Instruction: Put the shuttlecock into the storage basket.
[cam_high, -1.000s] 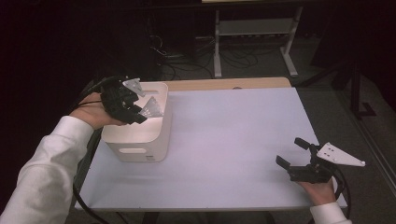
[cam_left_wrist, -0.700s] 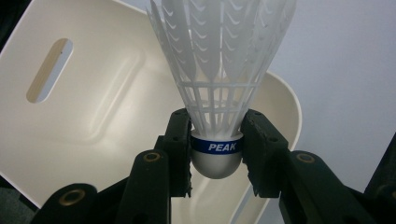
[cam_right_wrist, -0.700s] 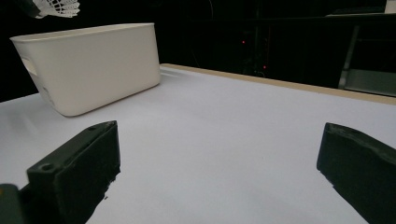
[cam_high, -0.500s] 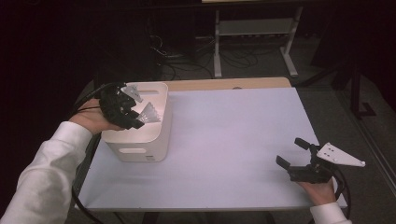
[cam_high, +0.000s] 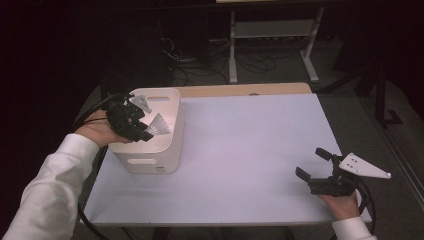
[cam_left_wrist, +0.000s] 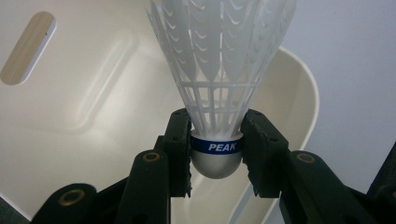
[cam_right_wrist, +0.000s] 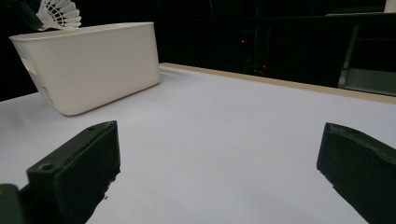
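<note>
My left gripper (cam_high: 148, 133) is shut on a white shuttlecock (cam_high: 159, 124) and holds it over the open top of a cream plastic bin (cam_high: 152, 155) at the table's left. In the left gripper view the two pads clamp the shuttlecock (cam_left_wrist: 219, 70) by its silver cork and blue band, feathers pointing away, with the bin's inside (cam_left_wrist: 74, 116) behind it. My right gripper (cam_high: 315, 163) rests open near the table's front right corner, its wide-apart fingers (cam_right_wrist: 79, 172) holding nothing. From there the bin (cam_right_wrist: 93, 65) stands far left, the shuttlecock (cam_right_wrist: 60, 14) above its rim.
The white table top (cam_high: 250, 145) stretches between bin and right gripper. A wooden strip (cam_high: 240, 90) runs along the far edge. Behind the table are a metal shelf frame (cam_high: 272, 40) and cables on a dark floor.
My left gripper has come down and toward me with the shuttlecock, which now sits lower over the bin's opening. The right gripper has not moved.
</note>
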